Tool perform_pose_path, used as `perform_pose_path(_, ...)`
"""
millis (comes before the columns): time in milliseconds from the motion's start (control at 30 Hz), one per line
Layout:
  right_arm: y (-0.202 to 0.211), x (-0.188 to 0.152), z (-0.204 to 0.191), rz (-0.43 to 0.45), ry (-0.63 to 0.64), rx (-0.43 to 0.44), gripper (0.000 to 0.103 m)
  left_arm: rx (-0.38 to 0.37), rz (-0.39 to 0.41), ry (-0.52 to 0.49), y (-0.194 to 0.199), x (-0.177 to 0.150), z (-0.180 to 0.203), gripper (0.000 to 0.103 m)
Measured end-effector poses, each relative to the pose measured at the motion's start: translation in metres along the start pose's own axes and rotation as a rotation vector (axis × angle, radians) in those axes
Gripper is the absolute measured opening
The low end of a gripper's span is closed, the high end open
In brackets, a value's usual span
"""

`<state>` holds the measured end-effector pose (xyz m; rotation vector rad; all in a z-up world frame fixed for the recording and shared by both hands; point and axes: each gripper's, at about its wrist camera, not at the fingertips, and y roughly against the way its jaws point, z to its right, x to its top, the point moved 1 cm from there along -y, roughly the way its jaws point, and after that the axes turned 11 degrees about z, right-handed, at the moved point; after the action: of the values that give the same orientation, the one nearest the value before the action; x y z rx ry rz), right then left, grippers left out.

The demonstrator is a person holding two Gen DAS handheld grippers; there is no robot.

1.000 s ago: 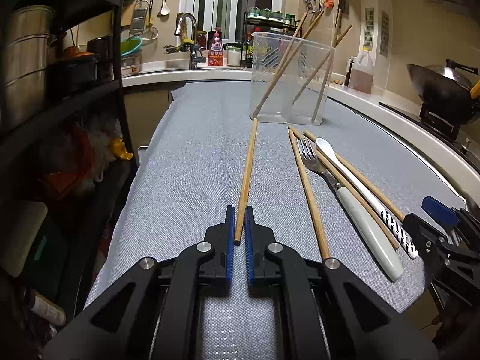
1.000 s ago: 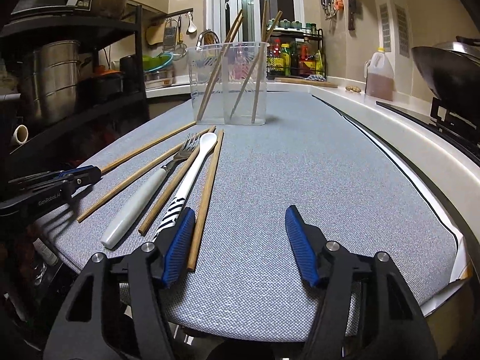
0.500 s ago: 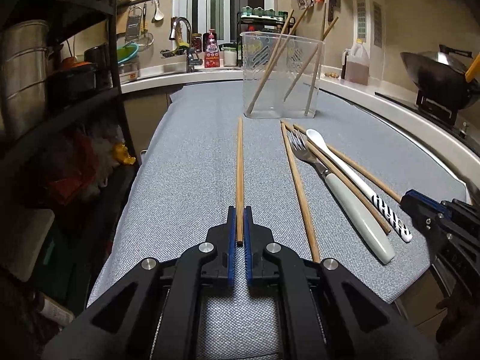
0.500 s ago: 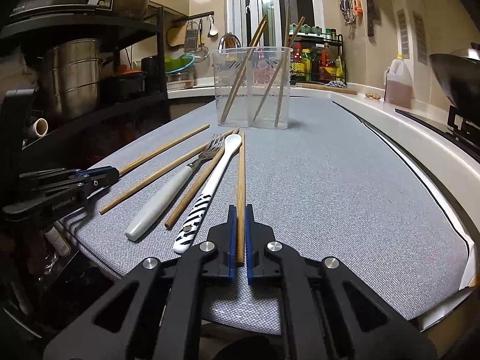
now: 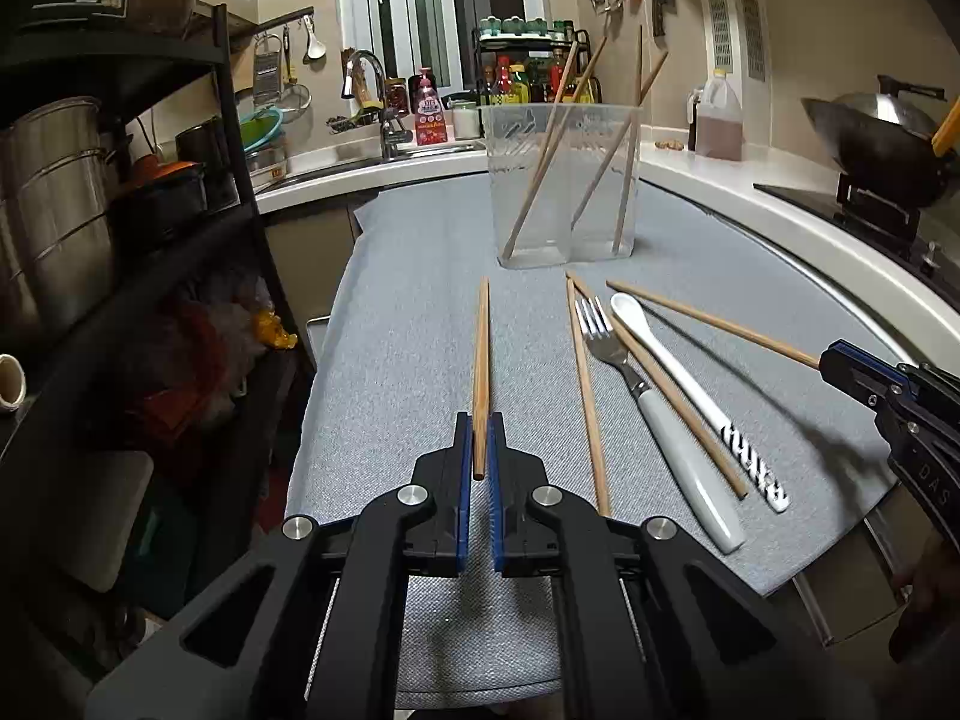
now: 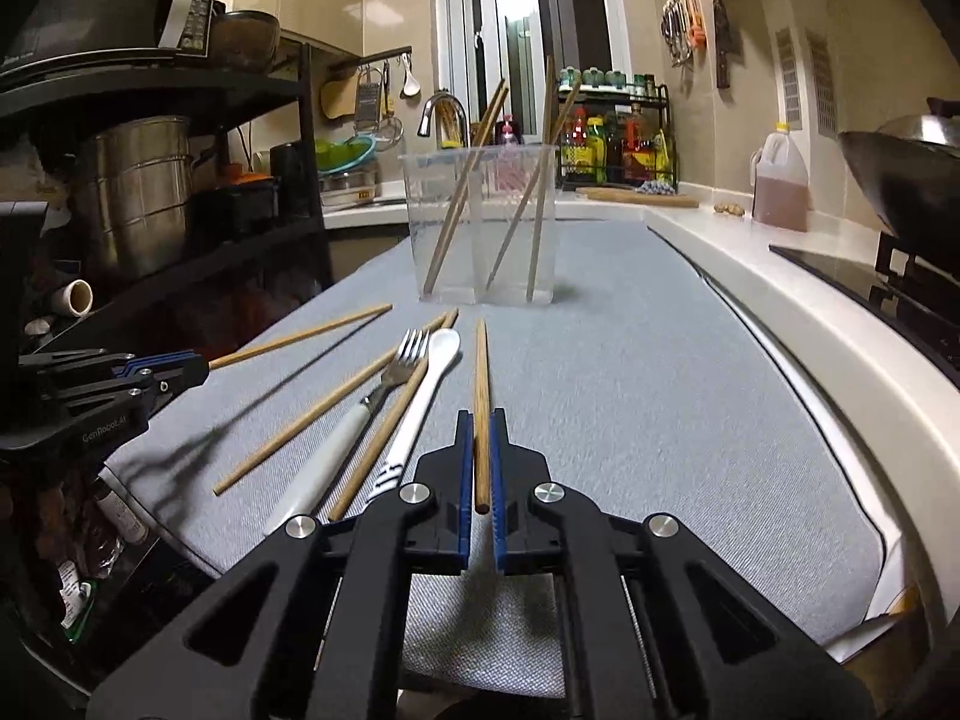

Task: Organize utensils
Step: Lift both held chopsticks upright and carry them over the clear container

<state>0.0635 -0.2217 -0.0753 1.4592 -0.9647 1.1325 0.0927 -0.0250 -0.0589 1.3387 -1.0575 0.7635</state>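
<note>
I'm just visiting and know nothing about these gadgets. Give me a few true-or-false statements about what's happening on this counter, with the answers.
1. Each hand-held gripper is clamped on a chopstick. True: the left hand-held gripper holds the left chopstick, and the right hand-held gripper holds the right chopstick.
2. The clear container is empty. False: several chopsticks lean inside it.
3. A fork lies on the grey mat. True.
4. The white spoon stands in the container. False: it lies on the mat beside the fork.
5. No loose chopsticks remain on the mat. False: some still lie by the fork.
</note>
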Motion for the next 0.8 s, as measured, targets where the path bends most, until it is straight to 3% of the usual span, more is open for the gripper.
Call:
perform_pose_path(400,0.014,0.031,0.0,0.048,0.008,-0.003,0.005,-0.038,0.057,0.067,0.014,0.023,-0.01,0.005)
perform_pose_path(600,0.013,0.052,0.004,0.067,-0.006,-0.01,0.005,-0.056,0.123,0.127,0.03,0.046,-0.024,0.005)
perform_pose_path(800,0.007,0.078,0.005,0.092,-0.018,-0.007,0.005,-0.085,0.192,0.097,0.039,0.077,-0.021,0.005)
